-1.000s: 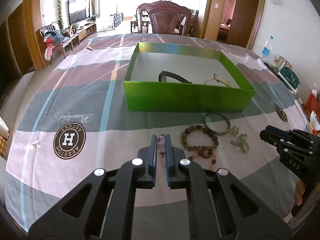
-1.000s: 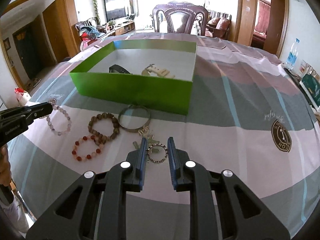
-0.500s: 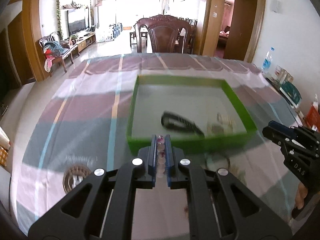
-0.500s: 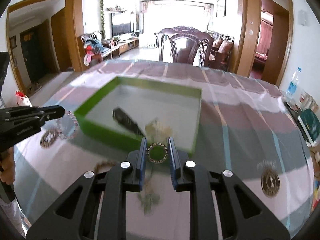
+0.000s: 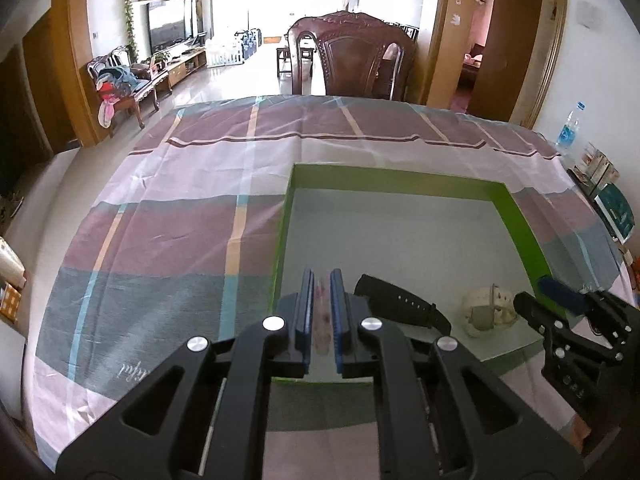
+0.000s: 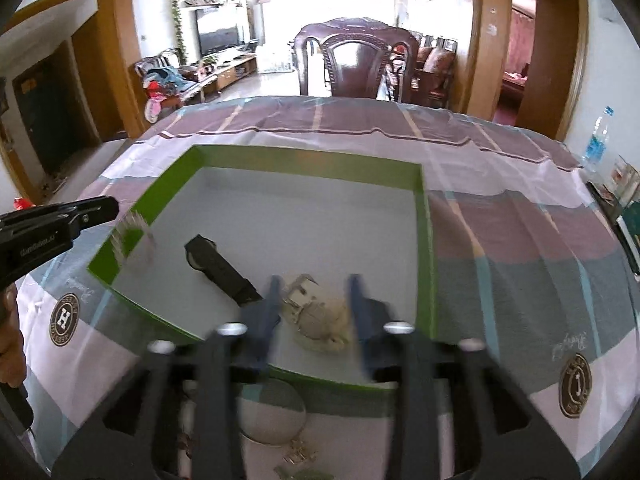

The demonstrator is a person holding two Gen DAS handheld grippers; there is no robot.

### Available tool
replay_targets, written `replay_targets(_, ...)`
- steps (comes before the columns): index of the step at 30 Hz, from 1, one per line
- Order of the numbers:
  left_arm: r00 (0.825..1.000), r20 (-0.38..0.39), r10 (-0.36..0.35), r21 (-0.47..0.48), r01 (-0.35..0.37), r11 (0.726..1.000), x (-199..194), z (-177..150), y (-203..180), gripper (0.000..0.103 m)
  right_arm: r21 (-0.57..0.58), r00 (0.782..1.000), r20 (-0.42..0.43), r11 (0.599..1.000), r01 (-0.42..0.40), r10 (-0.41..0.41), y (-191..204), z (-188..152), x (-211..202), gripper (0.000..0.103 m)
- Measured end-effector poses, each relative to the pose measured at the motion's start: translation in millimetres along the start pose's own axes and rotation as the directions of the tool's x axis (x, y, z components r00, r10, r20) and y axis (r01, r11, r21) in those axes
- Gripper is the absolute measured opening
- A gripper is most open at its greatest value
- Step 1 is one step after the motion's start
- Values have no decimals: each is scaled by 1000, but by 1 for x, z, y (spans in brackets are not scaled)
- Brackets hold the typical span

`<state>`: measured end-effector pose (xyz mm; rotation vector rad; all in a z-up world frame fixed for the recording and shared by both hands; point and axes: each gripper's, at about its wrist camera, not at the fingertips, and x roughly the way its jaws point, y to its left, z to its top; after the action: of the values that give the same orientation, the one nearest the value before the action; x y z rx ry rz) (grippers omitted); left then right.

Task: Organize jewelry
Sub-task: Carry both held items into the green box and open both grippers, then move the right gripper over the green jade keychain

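Observation:
My left gripper (image 5: 320,276) hangs over the near left corner of the green box (image 5: 520,216). Its jaws are opening by a narrow gap. A pale pink bead bracelet (image 5: 320,312) shows as a blurred streak between the pads, slipping down. In the right wrist view that bracelet (image 6: 134,236) blurs just below the left gripper (image 6: 108,206). My right gripper (image 6: 314,284) is over the green box (image 6: 426,240); its jaws are opening wide, blurred, with nothing held. Below lie a cream piece (image 6: 320,316) and a black watch strap (image 6: 220,268).
A metal bangle (image 6: 272,412) and small green pieces (image 6: 300,456) lie on the checked cloth before the box. A dark wooden chair (image 5: 352,56) stands at the far table edge. A water bottle (image 5: 570,128) and books (image 5: 614,216) stand at the right.
Both grippers rose from the cloth and moved forward over the box. The right jaws spread and the small stone ring is gone from between them. The left's bracelet has turned into a blur.

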<state>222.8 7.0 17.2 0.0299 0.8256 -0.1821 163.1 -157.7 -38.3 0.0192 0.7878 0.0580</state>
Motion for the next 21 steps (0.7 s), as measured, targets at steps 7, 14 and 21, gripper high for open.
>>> replay_targets(7,999,36,-10,60,7,998,-40,-51,-8,31,48,998,27,998,-52,51,-28,-34,-52,48)
replay_targets(14,996,-65,-63,123,70,990,-30,-107,-31,40,64,992,-121,998,-17,25,-41,-86,-36,48)
replay_targets(21,988,-143,-65,168,89,982,3,-117,-56,42,67,985,-158,996,-65,75,-33,-113,-35,48)
